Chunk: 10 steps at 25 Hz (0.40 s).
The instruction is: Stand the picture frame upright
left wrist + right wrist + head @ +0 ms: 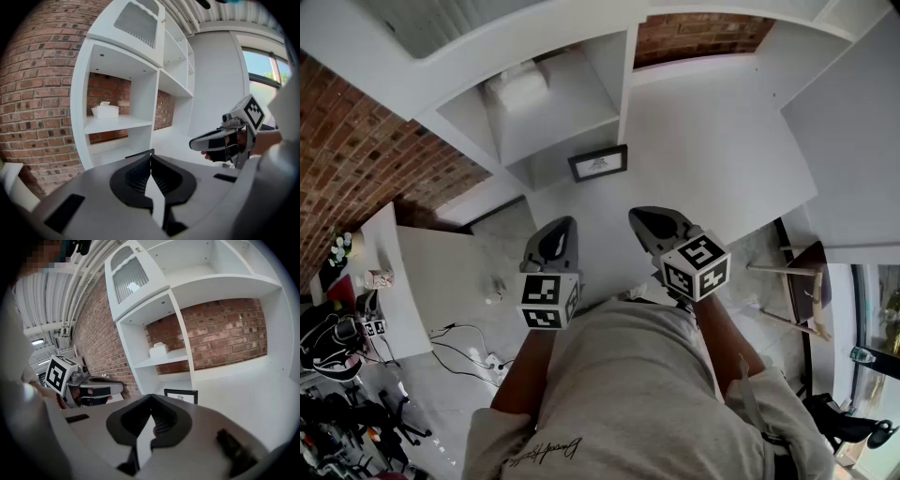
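The black picture frame with a white mat stands on the white counter, facing me, beside the foot of the shelf divider. In the right gripper view the frame looks upright just beyond the jaws. In the left gripper view only its dark top edge shows. My left gripper is shut and empty, held back from the frame. Its jaws meet in its own view. My right gripper is also shut with nothing in it. Both hover side by side in front of the counter.
A white box sits on the shelf above the frame's left. White shelving rises over the counter against a brick wall. A low side table with small items and floor cables lie left; a stool is right.
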Tool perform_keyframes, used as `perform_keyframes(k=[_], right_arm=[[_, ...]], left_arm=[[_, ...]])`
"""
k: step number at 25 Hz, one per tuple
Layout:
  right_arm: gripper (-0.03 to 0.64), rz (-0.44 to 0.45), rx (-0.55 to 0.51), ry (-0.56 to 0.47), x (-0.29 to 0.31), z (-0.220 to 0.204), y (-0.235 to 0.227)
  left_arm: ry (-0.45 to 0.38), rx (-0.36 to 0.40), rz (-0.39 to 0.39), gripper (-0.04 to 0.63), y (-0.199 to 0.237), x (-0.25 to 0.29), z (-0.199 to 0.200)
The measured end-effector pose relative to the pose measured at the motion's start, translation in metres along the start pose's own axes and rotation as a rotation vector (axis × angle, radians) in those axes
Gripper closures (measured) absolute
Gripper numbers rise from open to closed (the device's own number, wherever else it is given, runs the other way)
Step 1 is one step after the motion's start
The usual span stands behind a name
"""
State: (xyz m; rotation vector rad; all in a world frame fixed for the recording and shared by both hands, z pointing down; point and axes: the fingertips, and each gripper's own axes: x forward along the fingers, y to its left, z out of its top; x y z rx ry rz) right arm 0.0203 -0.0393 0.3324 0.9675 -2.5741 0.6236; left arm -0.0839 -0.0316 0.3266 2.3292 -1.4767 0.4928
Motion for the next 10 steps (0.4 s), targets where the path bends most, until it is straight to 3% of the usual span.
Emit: perform_keyframes(k=[10], right_arm=[[0.589,0.009,-0.001,0.012,0.0003,-0.0051,0.0102]], left_arm=[[0.013,0.024,0.001,0.578,-0.0025,-0.0094,-0.0066]])
